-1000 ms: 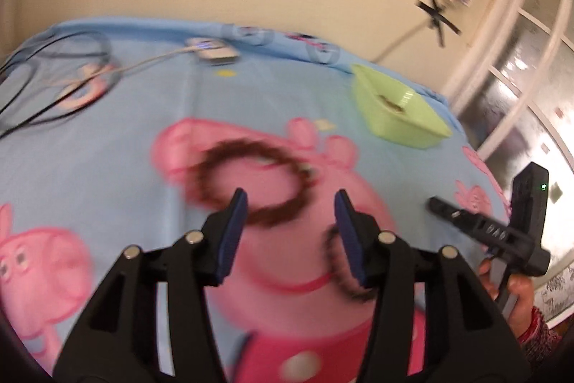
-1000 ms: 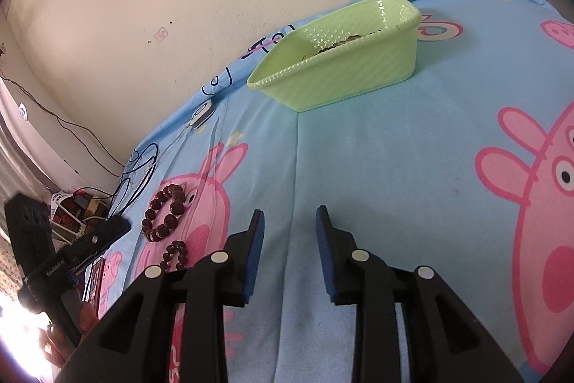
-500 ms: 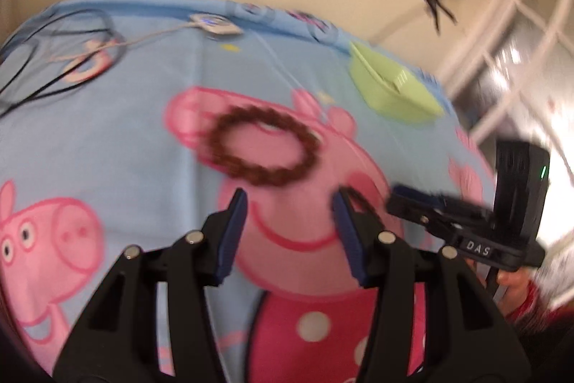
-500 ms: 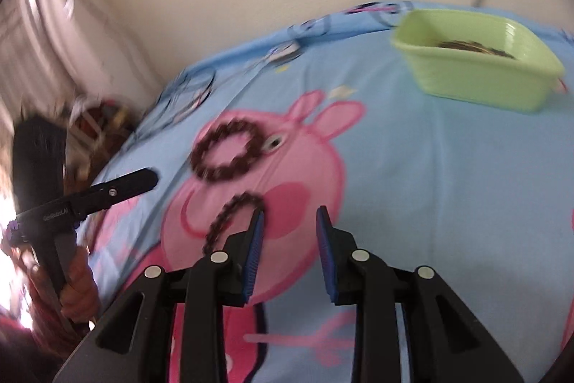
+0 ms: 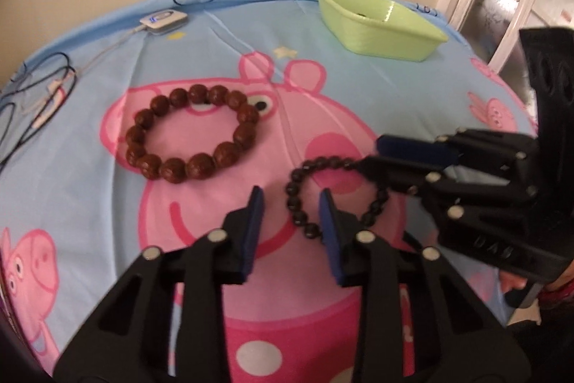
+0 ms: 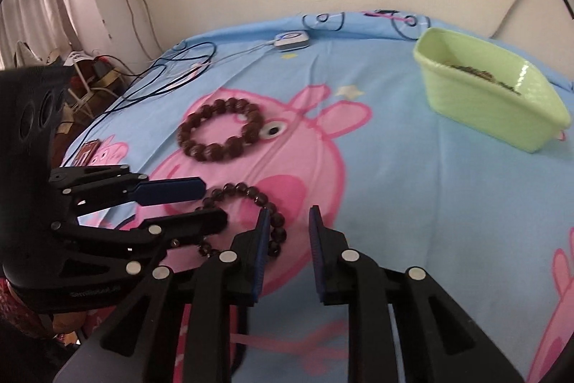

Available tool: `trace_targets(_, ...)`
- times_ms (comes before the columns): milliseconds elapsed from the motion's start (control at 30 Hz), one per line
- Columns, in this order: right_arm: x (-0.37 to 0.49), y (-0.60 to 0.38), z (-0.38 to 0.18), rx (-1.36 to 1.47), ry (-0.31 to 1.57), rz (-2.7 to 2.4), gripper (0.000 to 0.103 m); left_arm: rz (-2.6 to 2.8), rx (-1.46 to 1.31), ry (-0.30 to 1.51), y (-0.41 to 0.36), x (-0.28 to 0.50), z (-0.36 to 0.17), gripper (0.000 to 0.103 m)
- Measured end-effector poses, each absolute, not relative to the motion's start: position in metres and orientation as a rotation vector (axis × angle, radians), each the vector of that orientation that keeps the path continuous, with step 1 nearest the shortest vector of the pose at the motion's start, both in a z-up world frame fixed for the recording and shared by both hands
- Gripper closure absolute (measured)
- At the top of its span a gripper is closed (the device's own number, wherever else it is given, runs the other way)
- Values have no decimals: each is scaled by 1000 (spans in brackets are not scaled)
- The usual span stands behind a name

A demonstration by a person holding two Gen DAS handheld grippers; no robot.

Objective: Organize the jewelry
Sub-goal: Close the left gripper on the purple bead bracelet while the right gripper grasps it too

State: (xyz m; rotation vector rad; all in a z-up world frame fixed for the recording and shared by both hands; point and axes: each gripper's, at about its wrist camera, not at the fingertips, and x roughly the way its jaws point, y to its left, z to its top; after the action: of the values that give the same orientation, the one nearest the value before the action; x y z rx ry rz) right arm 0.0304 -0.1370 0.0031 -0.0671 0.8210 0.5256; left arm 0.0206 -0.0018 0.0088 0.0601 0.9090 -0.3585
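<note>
Left wrist view: the left tongs (image 5: 291, 211) are hovering with their pads apart just over the small bracelet (image 5: 333, 192), which is lying on the bedsheet (image 5: 323, 85). One pad is sitting inside the loop's near-left arc, the other just outside it. The right tongs (image 5: 387, 155) are reaching in from the right, jaws apart, tips at the loop's far side; whether they touch the beads I cannot tell. The big bracelet (image 5: 192, 133) is lying flat, well apart to the left. To do this pick well, only one tool should be closing on the strand, pinching across a single bead run and lifting straight up so the loop is not dragging. The bin (image 5: 380, 24) is standing at the far edge; something dark shows inside, unclear.

Right wrist view: the right tongs (image 6: 288, 228) are standing apart, the left pad touching or just beside the small bracelet (image 6: 251, 200). The left tongs (image 6: 211, 203) are coming in from the left, also apart, straddling the loop's near-left side. The big bracelet (image 6: 220, 130) is resting farther back. The bin (image 6: 495, 99) is holding a dark beaded piece against its far wall.
</note>
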Motion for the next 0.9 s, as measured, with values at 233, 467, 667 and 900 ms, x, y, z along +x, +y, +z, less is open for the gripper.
trace_targets(233,27,-125,0,-152,821,529,103,-331,64,880,0,22,7,82)
trace_targets(467,23,-119,-1,-187,817,521,103,-319,80,872,-2,22,7,82)
trace_targets(667,22,-117,-1,-195,815,513,103,-313,84,867,-3,20,7,82)
trace_targets(900,22,-117,-1,-200,813,498,98,-316,84,866,-1,21,7,82)
